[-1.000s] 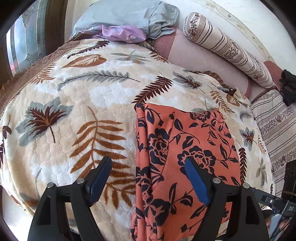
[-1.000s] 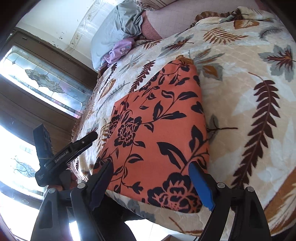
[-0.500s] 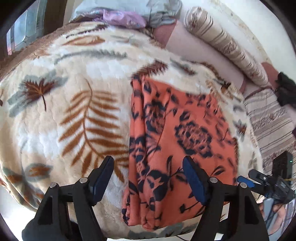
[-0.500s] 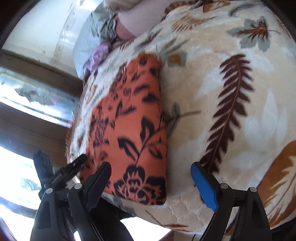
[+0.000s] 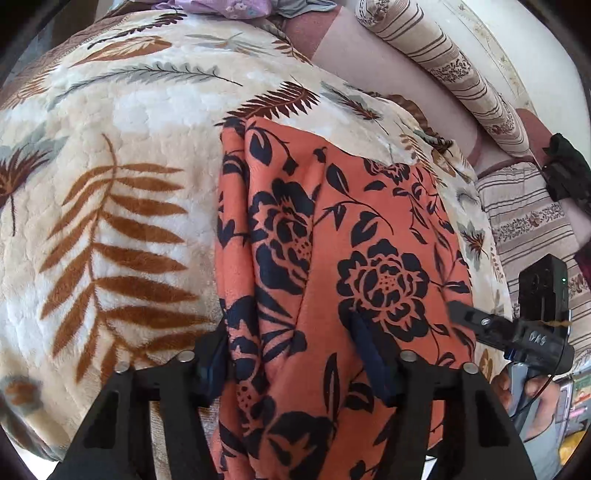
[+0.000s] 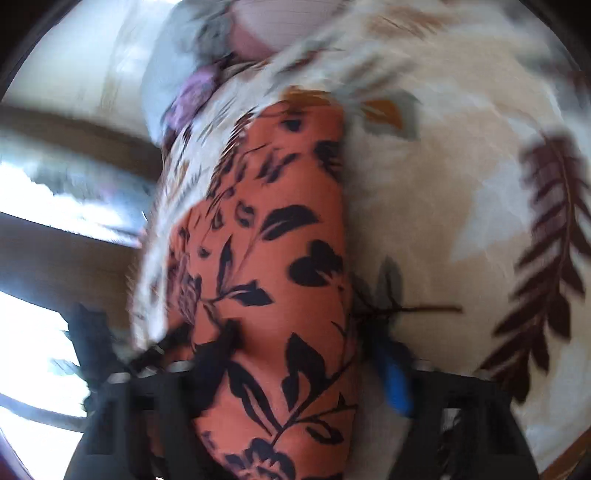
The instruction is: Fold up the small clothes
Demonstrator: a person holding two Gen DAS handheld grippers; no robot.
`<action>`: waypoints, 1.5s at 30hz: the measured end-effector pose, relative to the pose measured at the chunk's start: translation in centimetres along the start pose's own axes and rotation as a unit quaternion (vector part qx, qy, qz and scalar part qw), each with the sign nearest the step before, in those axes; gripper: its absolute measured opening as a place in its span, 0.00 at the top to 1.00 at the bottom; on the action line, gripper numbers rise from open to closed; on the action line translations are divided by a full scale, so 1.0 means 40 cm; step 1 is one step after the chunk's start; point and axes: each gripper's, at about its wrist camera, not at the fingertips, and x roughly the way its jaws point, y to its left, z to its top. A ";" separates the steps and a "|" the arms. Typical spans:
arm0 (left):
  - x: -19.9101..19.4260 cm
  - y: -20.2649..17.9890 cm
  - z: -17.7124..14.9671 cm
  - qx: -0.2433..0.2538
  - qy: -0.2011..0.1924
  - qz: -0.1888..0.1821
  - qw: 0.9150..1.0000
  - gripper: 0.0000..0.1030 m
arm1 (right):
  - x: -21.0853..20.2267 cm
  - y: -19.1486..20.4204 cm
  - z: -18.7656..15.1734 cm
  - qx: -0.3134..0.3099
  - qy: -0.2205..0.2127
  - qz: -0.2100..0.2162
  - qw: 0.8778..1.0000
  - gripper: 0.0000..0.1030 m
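An orange garment [image 5: 369,240] with a black flower print lies folded lengthwise on a cream leaf-patterned blanket [image 5: 129,166]. My left gripper [image 5: 293,354] is down on its near left part. One finger is against the left edge and the other is sunk into the top of the cloth. The jaws are closing with the fabric between them. The right wrist view is blurred. There my right gripper [image 6: 306,358] straddles the near right side of the garment [image 6: 280,240], its jaws closing around the cloth. The blanket [image 6: 461,184] lies to the right.
A striped bolster [image 5: 443,62] and a striped sheet [image 5: 532,221] lie along the far and right sides. Purple and grey clothes [image 5: 229,5] are piled at the head. A hand [image 5: 517,391] shows at lower right. A bright window [image 6: 37,184] is at left.
Both grippers have dropped onto the garment's near end and narrowed their jaws. The right one has slid over to the garment's right edge. The cloth now lies between each pair of fingers.
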 end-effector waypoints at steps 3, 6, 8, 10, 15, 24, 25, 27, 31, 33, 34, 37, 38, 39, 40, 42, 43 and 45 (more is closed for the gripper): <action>0.008 0.004 -0.004 -0.001 -0.010 -0.008 1.000 0.42 | 0.005 0.043 0.004 -0.030 0.003 -0.035 0.999 0.50; 0.006 0.000 -0.003 -0.001 -0.010 -0.015 1.000 0.51 | 0.008 0.054 0.007 -0.040 0.006 -0.043 0.998 0.53; -0.005 -0.003 -0.004 0.000 -0.010 -0.015 1.000 0.62 | -0.004 0.074 0.003 -0.050 -0.001 -0.050 0.997 0.61; -0.025 -0.024 0.006 0.009 -0.022 -0.003 1.000 0.68 | -0.028 0.107 0.006 -0.074 -0.016 -0.058 0.995 0.64; -0.086 -0.070 0.047 0.018 -0.053 -0.029 0.998 0.71 | -0.135 0.175 0.030 -0.107 -0.064 -0.051 0.991 0.66; -0.127 -0.104 0.083 0.099 -0.121 -0.069 0.985 0.71 | -0.404 0.196 0.193 -0.125 -0.174 -0.058 0.975 0.66; -0.114 -0.104 0.081 0.109 -0.125 -0.072 0.984 0.71 | -0.428 0.186 0.212 -0.123 -0.182 -0.059 0.974 0.66; -0.088 -0.127 0.091 0.121 -0.128 -0.075 0.982 0.71 | -0.464 0.156 0.246 -0.114 -0.195 -0.060 0.972 0.66; 0.014 -0.190 0.125 0.119 -0.111 -0.073 0.984 0.68 | -0.478 0.033 0.302 -0.077 -0.197 -0.050 0.976 0.66; 0.101 -0.195 0.121 0.120 -0.107 -0.048 0.986 0.54 | -0.435 -0.060 0.315 -0.038 -0.187 -0.041 0.981 0.49; 0.171 -0.180 0.114 0.117 -0.082 -0.014 0.990 0.31 | -0.394 -0.131 0.316 -0.001 -0.174 -0.043 0.984 0.37; 0.313 -0.075 0.077 0.064 0.023 0.063 0.996 0.25 | -0.318 -0.303 0.267 0.098 -0.153 -0.076 0.980 0.25; 0.306 -0.050 0.072 0.042 0.013 0.039 0.998 0.25 | -0.317 -0.339 0.245 0.114 -0.161 -0.086 0.977 0.26; 0.280 -0.026 0.063 0.022 -0.008 0.030 0.999 0.25 | -0.327 -0.359 0.222 0.118 -0.175 -0.089 0.973 0.26; 0.250 -0.020 0.056 0.021 -0.025 0.040 0.999 0.25 | -0.341 -0.362 0.208 0.116 -0.187 -0.090 0.971 0.26; 0.196 -0.039 0.050 0.037 -0.055 0.040 0.997 0.25 | -0.389 -0.329 0.191 0.096 -0.221 -0.080 0.967 0.26; 0.170 -0.061 0.047 0.050 -0.066 0.026 0.996 0.25 | -0.410 -0.298 0.189 0.080 -0.233 -0.071 0.967 0.26; 0.142 -0.106 0.037 0.075 -0.085 0.000 0.994 0.24 | -0.434 -0.236 0.195 0.046 -0.247 -0.040 0.967 0.26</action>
